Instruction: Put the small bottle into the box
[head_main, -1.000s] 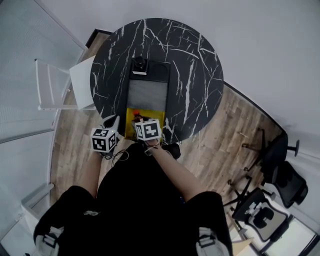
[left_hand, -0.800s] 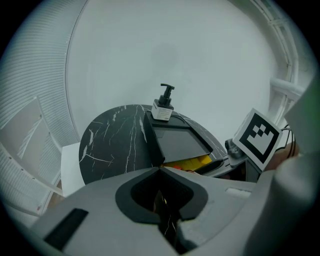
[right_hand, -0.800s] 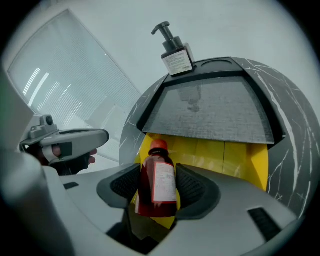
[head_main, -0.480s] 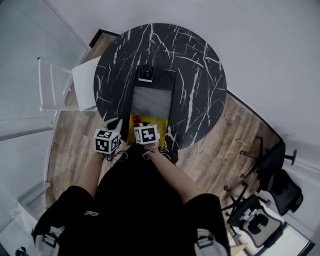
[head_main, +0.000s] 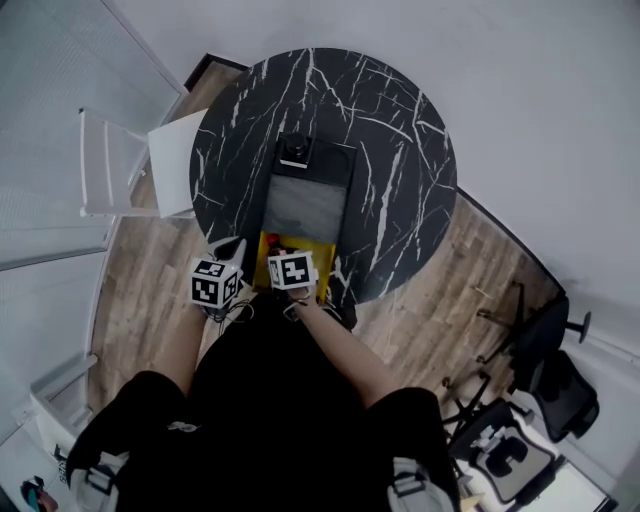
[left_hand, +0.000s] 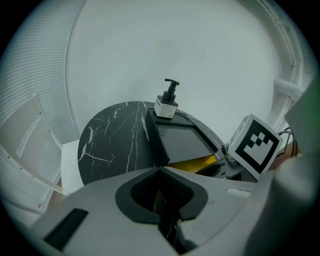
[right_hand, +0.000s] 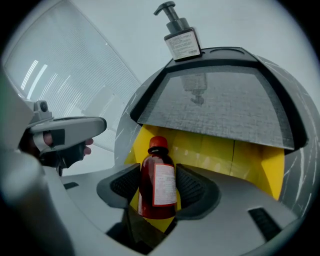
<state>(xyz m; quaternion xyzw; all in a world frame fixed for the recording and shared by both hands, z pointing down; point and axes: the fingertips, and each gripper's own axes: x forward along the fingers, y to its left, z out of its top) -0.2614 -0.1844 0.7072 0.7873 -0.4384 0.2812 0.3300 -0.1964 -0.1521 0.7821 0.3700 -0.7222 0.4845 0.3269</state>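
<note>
Right tongs (right_hand: 161, 189) are clamped on the small bottle (right_hand: 157, 177) at the yellow box (right_hand: 215, 152). Left tongs (left_hand: 161, 200) closed, empty. Next I'd guess: lower, let go.

The grey lid (right_hand: 225, 105) covers most of the yellow box (right_hand: 272, 170); only its near mouth gapes (small bottle (right_hand: 157, 182) there), pump bottle (right_hand: 180, 40) behind.

Right gripper (right_hand: 159, 189): pads clamp upright small bottle (right_hand: 157, 172), red cap. Yellow box (right_hand: 222, 152) behind; pump bottle (right_hand: 180, 36) at twelve o'clock.
</note>
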